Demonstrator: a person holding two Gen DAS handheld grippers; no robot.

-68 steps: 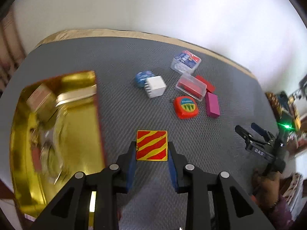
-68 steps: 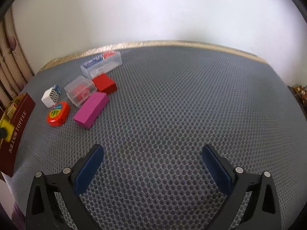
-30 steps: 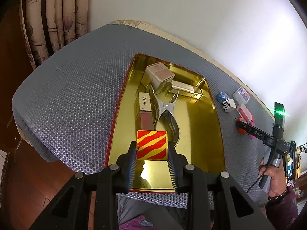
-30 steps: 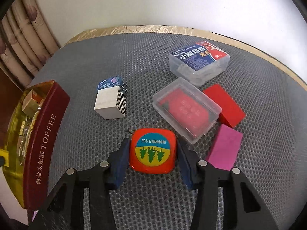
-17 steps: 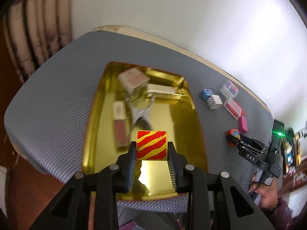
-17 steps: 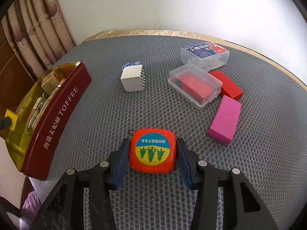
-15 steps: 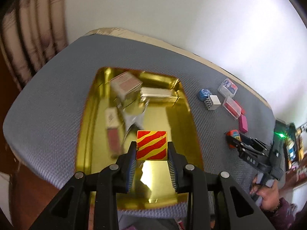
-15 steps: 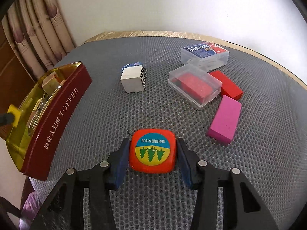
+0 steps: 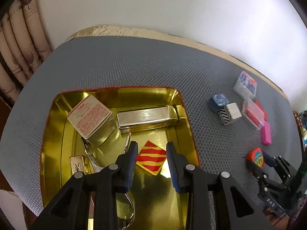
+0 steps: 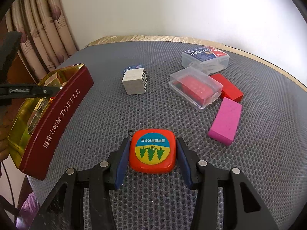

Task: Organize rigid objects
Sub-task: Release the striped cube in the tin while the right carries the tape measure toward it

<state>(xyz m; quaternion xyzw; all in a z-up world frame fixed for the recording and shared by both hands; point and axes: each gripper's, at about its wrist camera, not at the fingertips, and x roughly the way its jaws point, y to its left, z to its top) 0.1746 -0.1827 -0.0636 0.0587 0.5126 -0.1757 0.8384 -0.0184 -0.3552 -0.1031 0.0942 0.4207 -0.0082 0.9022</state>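
One gold-lined red tin (image 9: 184,105) – five items inside; two clear plastic cases (image 10: 195,87), one orange tape measure (image 10: 152,151), one pink block (image 10: 225,121), one red block (image 10: 230,90).

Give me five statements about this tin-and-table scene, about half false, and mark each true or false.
1. The red-and-yellow striped block lies inside the gold tin. True.
2. The left gripper is clamped on the striped block. False: its jaws stand apart from it.
3. The right gripper grips the orange tape measure. True.
4. The pink block is in the tin. False: it lies on the grey mat.
5. The red block is stacked on the pink block. False: it lies beside it.
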